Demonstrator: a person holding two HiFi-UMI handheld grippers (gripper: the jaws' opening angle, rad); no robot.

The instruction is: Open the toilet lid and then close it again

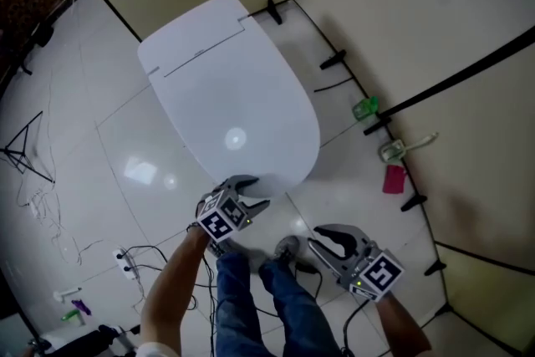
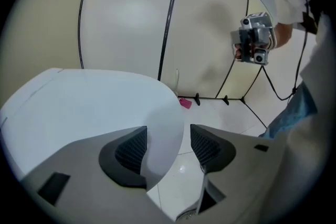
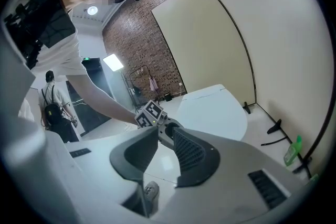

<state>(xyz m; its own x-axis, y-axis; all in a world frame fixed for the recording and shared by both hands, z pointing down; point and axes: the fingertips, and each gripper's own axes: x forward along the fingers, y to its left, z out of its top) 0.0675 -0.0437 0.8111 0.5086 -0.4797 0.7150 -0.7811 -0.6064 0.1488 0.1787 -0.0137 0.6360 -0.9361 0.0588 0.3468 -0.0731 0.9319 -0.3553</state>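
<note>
Tiled floor (image 1: 125, 138); toilet lid (image 1: 234, 88) down; left claw (image 1: 253, 193) apart, right claw (image 1: 316, 238) together.

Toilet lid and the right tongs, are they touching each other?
Apart. In the head view the right tongs hover off the toilet lid's front edge, with floor showing between them. The right gripper view also shows the lid well beyond them.

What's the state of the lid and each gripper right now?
Lid: down, closed.
Left gripper: open, at the lid's front edge, not clamped on it.
Right gripper: shut, empty, clear of the lid.
</note>
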